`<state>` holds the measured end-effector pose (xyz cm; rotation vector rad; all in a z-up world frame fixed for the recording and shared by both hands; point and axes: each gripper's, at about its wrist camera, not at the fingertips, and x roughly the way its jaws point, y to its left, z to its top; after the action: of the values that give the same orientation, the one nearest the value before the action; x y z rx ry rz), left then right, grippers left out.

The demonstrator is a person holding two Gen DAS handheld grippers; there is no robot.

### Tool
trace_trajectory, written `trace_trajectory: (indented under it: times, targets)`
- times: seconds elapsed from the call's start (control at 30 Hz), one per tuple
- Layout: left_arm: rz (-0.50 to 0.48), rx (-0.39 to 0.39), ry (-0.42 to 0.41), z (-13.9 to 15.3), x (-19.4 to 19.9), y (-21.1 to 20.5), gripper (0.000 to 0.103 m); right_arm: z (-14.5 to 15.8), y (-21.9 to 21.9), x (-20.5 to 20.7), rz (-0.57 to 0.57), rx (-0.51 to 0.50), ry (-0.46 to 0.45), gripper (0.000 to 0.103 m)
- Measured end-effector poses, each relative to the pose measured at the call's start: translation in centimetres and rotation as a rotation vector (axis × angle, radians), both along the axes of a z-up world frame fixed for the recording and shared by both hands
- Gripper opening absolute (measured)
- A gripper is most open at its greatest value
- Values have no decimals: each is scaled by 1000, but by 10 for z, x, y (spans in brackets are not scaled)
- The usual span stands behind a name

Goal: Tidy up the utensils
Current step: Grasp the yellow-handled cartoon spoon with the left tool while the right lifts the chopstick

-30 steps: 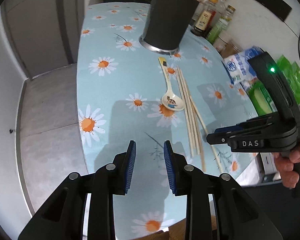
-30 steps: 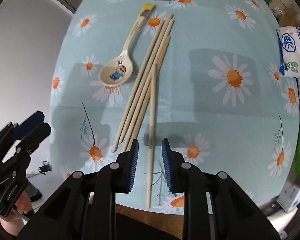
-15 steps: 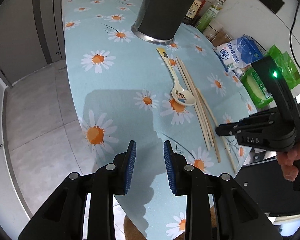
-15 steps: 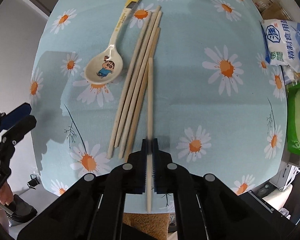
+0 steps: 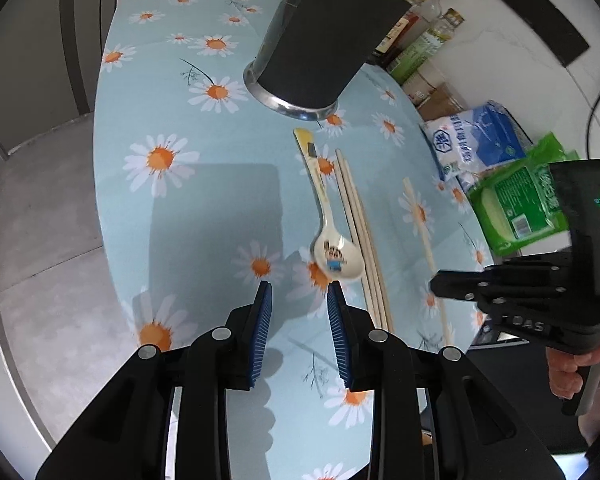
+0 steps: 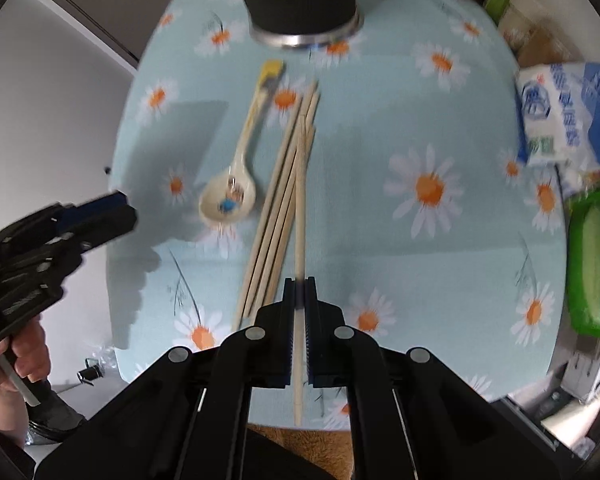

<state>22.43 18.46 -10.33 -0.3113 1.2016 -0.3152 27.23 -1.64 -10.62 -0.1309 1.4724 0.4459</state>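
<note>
My right gripper (image 6: 299, 285) is shut on one wooden chopstick (image 6: 300, 200), which it holds near its lower end, lifted off the daisy-print table (image 6: 420, 240). The other chopsticks (image 6: 276, 216) lie in a bundle just left of it. Beside them lies a cream ceramic spoon (image 5: 332, 250) with a cartoon figure in its bowl. My left gripper (image 5: 300, 296) hovers open just short of the spoon bowl, with nothing between its blue pads. A black cylindrical utensil holder (image 5: 324, 40) stands beyond the spoon handle. In the left wrist view the right gripper (image 5: 438, 283) holds the raised chopstick (image 5: 418, 216).
A blue and white salt bag (image 6: 564, 112) and a green packet (image 6: 596, 264) lie at the table's right side. Sauce bottles (image 5: 424, 36) stand behind the holder by the wall. The table's near edge (image 6: 340, 424) is just below my right gripper. Floor lies to the left.
My right gripper closed on the single chopstick and raised it off the table. My left gripper moved in toward the spoon, staying open.
</note>
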Motion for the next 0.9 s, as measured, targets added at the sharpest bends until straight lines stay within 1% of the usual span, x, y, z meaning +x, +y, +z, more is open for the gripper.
trace_trajectory:
  times: [0.13, 0.23, 0.3, 0.37, 0.4, 0.43, 0.5, 0.57, 0.63, 0.73, 0.77, 0.87, 0.9]
  targets:
    - [30, -13, 46, -2, 25, -8, 27, 7, -20, 16, 3, 69, -1, 6]
    - [34, 6, 70, -5, 42, -19, 27, 13, -34, 24, 4, 126, -4, 6]
    - [43, 5, 113, -12, 57, -28, 27, 15, -47, 32, 6, 187, 15, 6]
    - [51, 43, 147, -19, 67, -38, 27, 17, -56, 39, 17, 214, 6, 6]
    - [52, 54, 170, -24, 72, -42, 27, 17, -54, 36, 19, 220, -1, 6]
    - [61, 59, 190, -27, 77, -46, 27, 16, -61, 41, 16, 239, 6, 6]
    - [71, 99, 199, -28, 84, -53, 27, 15, -71, 48, 23, 263, 14, 6]
    - [79, 122, 207, -28, 90, -59, 27, 14, -76, 54, 33, 278, 14, 6]
    - [85, 175, 229, -32, 97, -66, 27, 15, -82, 59, 49, 296, 13, 6]
    - [96, 210, 259, -39, 100, -71, 27, 15, -86, 63, 74, 320, 19, 6]
    - [96, 234, 254, -39, 101, -75, 27, 15, -87, 64, 85, 325, 21, 6]
    - [100, 267, 256, -40, 101, -82, 22, 15, -91, 66, 105, 329, 32, 6]
    - [104, 283, 260, -41, 102, -83, 9, 13, -91, 67, 109, 325, 33, 6]
